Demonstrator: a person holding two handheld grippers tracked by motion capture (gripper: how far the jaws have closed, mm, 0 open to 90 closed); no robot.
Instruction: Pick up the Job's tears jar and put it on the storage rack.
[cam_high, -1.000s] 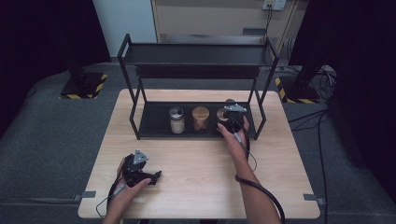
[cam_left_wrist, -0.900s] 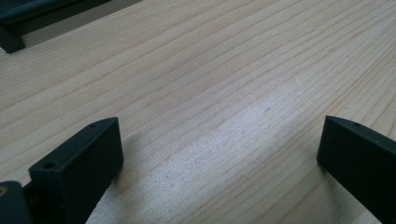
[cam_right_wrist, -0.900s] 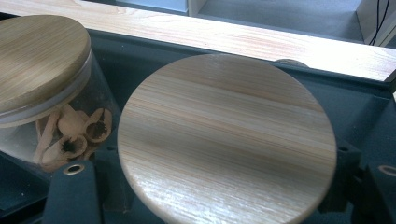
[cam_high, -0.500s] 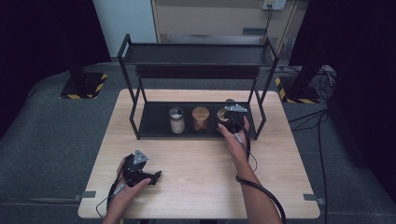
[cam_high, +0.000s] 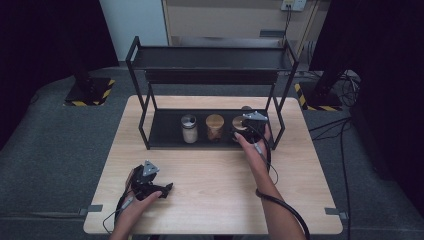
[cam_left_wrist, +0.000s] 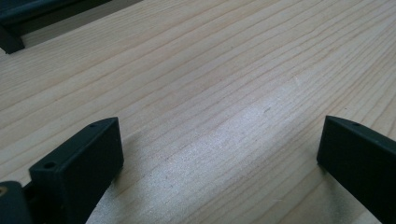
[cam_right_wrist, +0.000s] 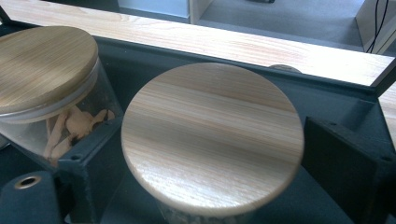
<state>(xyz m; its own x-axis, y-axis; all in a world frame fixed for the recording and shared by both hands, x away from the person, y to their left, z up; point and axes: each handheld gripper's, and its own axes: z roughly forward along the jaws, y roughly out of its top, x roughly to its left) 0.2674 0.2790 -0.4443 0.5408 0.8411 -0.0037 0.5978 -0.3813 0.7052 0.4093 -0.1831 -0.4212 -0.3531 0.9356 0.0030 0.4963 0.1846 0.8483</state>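
A: Start at the left. What is the left gripper (cam_high: 167, 187) doing?

B: It lies low on the near part of the wooden worktop (cam_high: 220, 175), held in the person's left hand (cam_high: 134, 200). In the left gripper view its jaws stand spread wide with only bare wood between them.

A: And the rack?

B: A black two-level rack (cam_high: 210, 75) stands on the far half of the worktop. Three jars stand in a row on its bottom shelf (cam_high: 165, 130).

A: Go through them, left to right.

B: First a jar with a metal lid (cam_high: 189, 128), with something pale or white inside. Next the middle jar (cam_high: 215, 127), clear glass under a round wooden lid; the right gripper view shows light brown, stick-like pieces in it. Then the right jar (cam_high: 239, 125), also with a wooden lid, close beside the middle one. I cannot tell what it holds, since the lid hides the contents.

A: Where is the right gripper (cam_right_wrist: 205, 186)?

B: At that right jar, inside the rack's lower level, with the person's right hand (cam_high: 252, 145) behind it. Its jaws have just been opening, and the jar sits between them. In the right gripper view one jaw stands at either side of the wooden lid (cam_right_wrist: 212, 137), and the right jaw shows a gap to it, so the gripper is spread around the jar and not pinching it.

A: Is the jar standing?

B: Yes, upright on the bottom shelf.
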